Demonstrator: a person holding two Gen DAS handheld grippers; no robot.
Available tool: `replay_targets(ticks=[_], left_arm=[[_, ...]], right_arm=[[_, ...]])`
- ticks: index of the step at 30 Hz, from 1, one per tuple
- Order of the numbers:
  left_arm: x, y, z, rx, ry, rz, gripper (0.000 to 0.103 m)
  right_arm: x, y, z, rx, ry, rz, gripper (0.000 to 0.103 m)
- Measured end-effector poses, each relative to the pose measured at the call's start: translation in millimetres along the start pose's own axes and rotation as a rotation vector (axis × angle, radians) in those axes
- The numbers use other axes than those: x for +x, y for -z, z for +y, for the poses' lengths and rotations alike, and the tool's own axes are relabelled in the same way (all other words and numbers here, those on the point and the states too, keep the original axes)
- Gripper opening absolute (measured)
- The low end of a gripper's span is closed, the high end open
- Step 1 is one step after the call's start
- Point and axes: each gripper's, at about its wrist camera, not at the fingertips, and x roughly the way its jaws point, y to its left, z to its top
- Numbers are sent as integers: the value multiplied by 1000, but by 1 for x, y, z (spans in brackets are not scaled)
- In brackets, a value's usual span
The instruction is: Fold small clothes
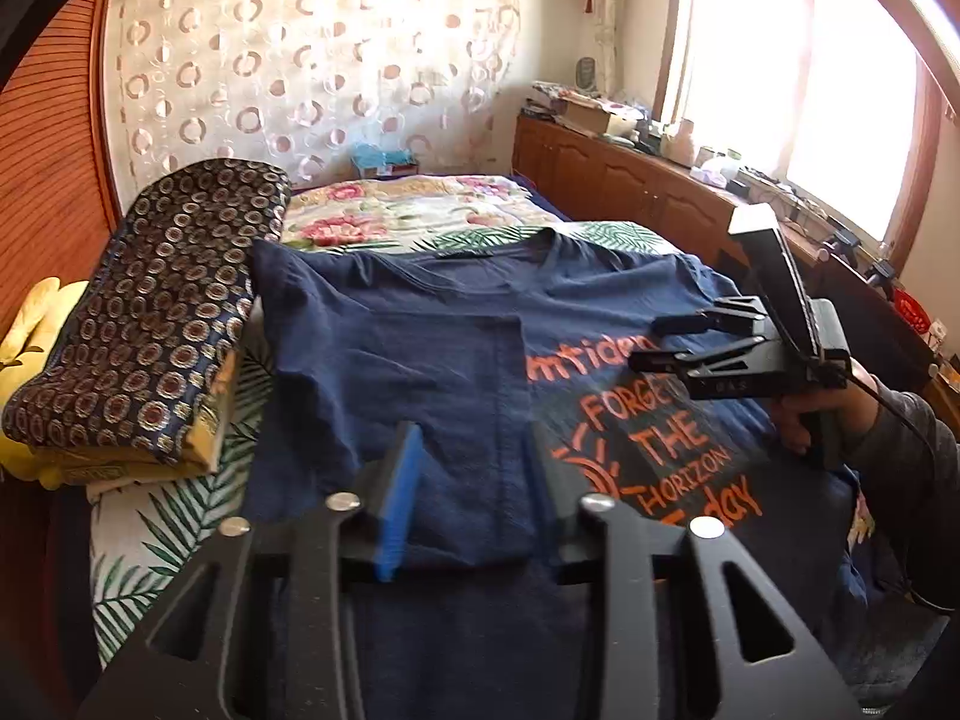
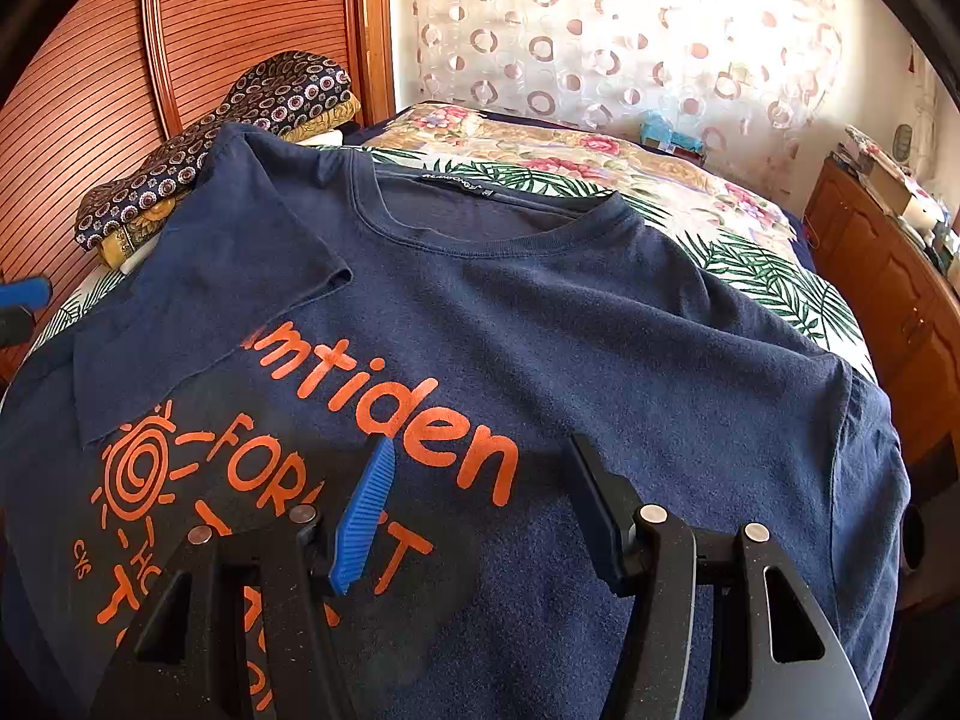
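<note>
Navy T-shirt (image 2: 540, 312) spread flat on the bed (image 2: 690, 192), chest print facing up, collar toward the far end; left side with its sleeve (image 2: 240, 240) already turned in over the front, covering the start of the orange lettering (image 2: 420, 420). Right sleeve lying flat near the bed's edge.

Left gripper (image 1: 474, 492) low over the folded-in panel, jaws spread wide with cloth showing between them, nothing pinched. Right gripper (image 2: 480, 504) above the printed chest, jaws likewise parted and empty — seen from the left wrist view as a black body (image 1: 750, 348) held in a hand (image 1: 810, 420) over the shirt's right side, its fingers there drawn fairly near each other.

Folded patterned bedding (image 1: 150, 312) stacked close by the shirt's left shoulder, with yellow fabric (image 1: 36, 324) beneath and behind it, against a slatted wooden headboard (image 2: 180, 30). Leaf-print sheet (image 1: 168, 534) under the shirt, floral cover (image 1: 408, 210) beyond the collar. Wooden cabinet (image 1: 630, 180) along the right side under a bright window (image 1: 810, 72), its top crowded with small items too blurred to name. Lace curtain (image 2: 630, 30) across the far wall.

Shirt hem cut off by both gripper bodies; lower print lines partly hidden — only fragments readable. Collar label (image 2: 456, 183) too small to read.
</note>
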Motion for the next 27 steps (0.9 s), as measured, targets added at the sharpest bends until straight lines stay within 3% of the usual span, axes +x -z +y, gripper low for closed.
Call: replay_targets(ticks=[15,27], left_arm=[[59,10,27,-22,-120,147,47],[72,11,29,-13,-157,165,50]], right_arm=[[0,0,0,0,0,0,61],[-6,3,-4,21,8,-11,61]])
